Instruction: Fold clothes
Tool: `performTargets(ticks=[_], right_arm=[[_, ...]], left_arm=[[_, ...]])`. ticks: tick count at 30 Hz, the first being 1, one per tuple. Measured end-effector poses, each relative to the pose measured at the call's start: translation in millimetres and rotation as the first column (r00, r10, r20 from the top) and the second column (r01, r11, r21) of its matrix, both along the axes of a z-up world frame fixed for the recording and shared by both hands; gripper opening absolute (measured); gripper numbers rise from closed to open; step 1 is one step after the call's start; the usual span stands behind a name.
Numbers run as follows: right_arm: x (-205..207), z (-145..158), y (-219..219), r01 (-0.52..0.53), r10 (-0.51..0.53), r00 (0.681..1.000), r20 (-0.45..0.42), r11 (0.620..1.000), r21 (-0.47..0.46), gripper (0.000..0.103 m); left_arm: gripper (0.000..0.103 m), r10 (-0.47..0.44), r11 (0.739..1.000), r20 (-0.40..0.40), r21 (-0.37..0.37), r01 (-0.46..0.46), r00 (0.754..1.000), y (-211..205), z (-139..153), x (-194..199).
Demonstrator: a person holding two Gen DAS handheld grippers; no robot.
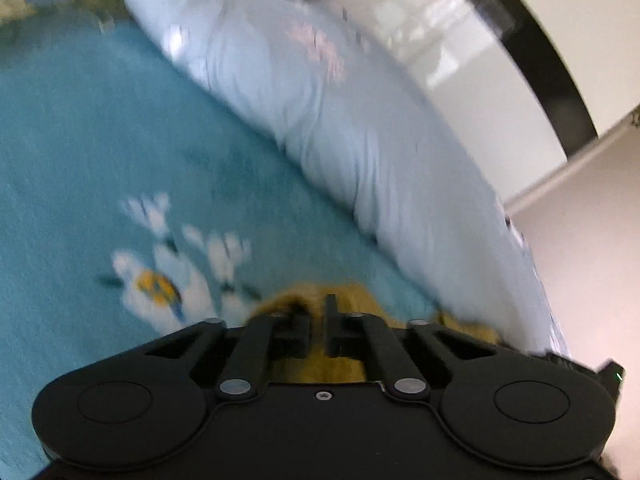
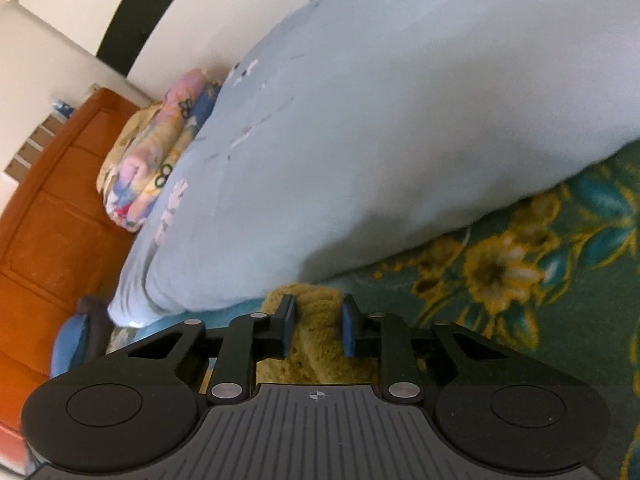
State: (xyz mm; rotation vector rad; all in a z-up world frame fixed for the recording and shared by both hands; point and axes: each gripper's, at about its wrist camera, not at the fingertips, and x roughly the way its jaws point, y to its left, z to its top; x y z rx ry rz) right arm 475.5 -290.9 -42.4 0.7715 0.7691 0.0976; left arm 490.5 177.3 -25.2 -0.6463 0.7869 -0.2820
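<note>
Nearest each lens lay the black body of its gripper, and just beyond it a mustard-yellow knitted garment [image 2: 316, 344] bunched between the fingers. In the left wrist view, the left gripper [image 1: 318, 330] had its fingers pressed almost together on a fold of the yellow knit [image 1: 320, 360], a thin ridge of cloth standing up between them. In the right wrist view, the right gripper [image 2: 316, 328] had its blue-padded fingers [image 2: 347, 330] closed to a narrow gap with a thicker roll of the same knit filling it; the pads appeared to bear on the cloth.

The garment lay directly under and ahead of both sets of fingers, on a teal bedspread [image 1: 100, 152] with white and yellow flowers, close beside a long pale-blue pillow [image 2: 380, 140] that ran diagonally across the bed. A folded floral quilt [image 2: 156, 148] sat at the far end of the pillow, by the orange wooden headboard [image 2: 52, 220].

The garment's long axis could not be told, as only bunched portions showed. Both hands seemed equally near, each holding its own part, so the next fold would probably turn on drawing the two grips apart, clear of the pillow.
</note>
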Motion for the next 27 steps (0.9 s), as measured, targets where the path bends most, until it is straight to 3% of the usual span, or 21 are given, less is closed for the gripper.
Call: performTargets(ticks=[2,9,12,14,15,20,22,25,27], right_arm=[[1.4,2.0,-0.6,0.009,-0.009,1.0,0.002,1.0,-0.023,0.02],[11.0,-12.7,10.2,0.015,-0.023,0.993,-0.113,0.997,-0.077,0.019],[8.7,-9.5,10.6,0.013,-0.022,0.993,-0.115,0.997,-0.079,0.02],[5.6,-0.8,9.0,0.017,-0.028,0.992,-0.122,0.996,-0.091,0.021],[4.0,3.8,8.1,0.019,-0.031,0.992,-0.126,0.995,-0.097,0.026],[-26.3,48.1,15.0,-0.019,0.006,0.997,-0.072,0.985,-0.17,0.035],[-45.3,66.3,18.4,-0.043,0.035,0.998,-0.043,0.979,-0.198,0.034],[-87.0,87.2,22.6,-0.08,0.081,0.997,0.0,0.975,-0.209,0.04],[-117.7,94.6,26.1,-0.109,0.114,0.993,0.008,0.969,-0.224,0.042]], left_arm=[[0.001,0.028,1.0,0.032,0.011,-0.029,0.999,6.0,3.1,-0.7],[0.002,0.046,0.998,-0.066,0.056,-0.043,0.997,7.0,-13.7,4.7],[0.012,0.035,0.998,-0.095,0.058,-0.029,0.995,10.5,-9.4,3.5],[0.026,0.013,0.997,-0.118,0.08,-0.004,0.993,13.4,-1.2,0.6],[0.028,0.002,0.995,-0.121,0.102,0.011,0.993,13.8,4.3,-2.3],[0.043,-0.067,0.948,0.001,0.313,0.063,0.998,-0.9,53.0,-45.4],[0.045,-0.089,0.938,0.053,0.34,0.066,0.995,-8.1,71.3,-71.1],[0.061,-0.108,0.925,0.111,0.376,0.059,0.988,-19.0,92.6,-111.3],[0.061,-0.106,0.921,0.131,0.388,0.047,0.986,-27.3,98.0,-142.1]])
